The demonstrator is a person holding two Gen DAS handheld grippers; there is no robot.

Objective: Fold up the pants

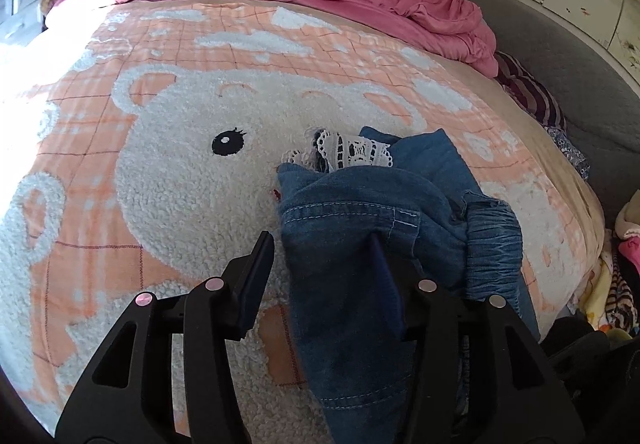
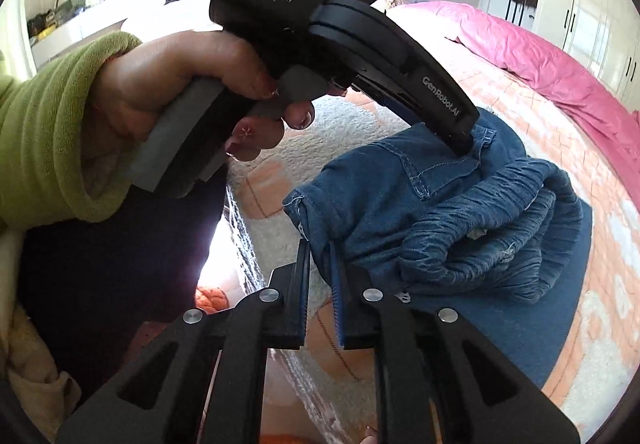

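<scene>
Bunching on the bed (image 1: 192, 203), the pants (image 1: 360, 211) lie ahead of both grippers. Left gripper (image 1: 320, 244) gapes around a fold; right gripper (image 2: 318, 256) seems clamped on the hem.

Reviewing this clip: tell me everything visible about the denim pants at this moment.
The denim pants are blue, with pale stitching, a gathered elastic waistband and white lace trim at a hem. They lie bunched and partly folded on the fleecy bear blanket. The left gripper stands with jaws open around a denim fold. The right gripper has its jaws nearly closed on an edge of the cloth.
</scene>
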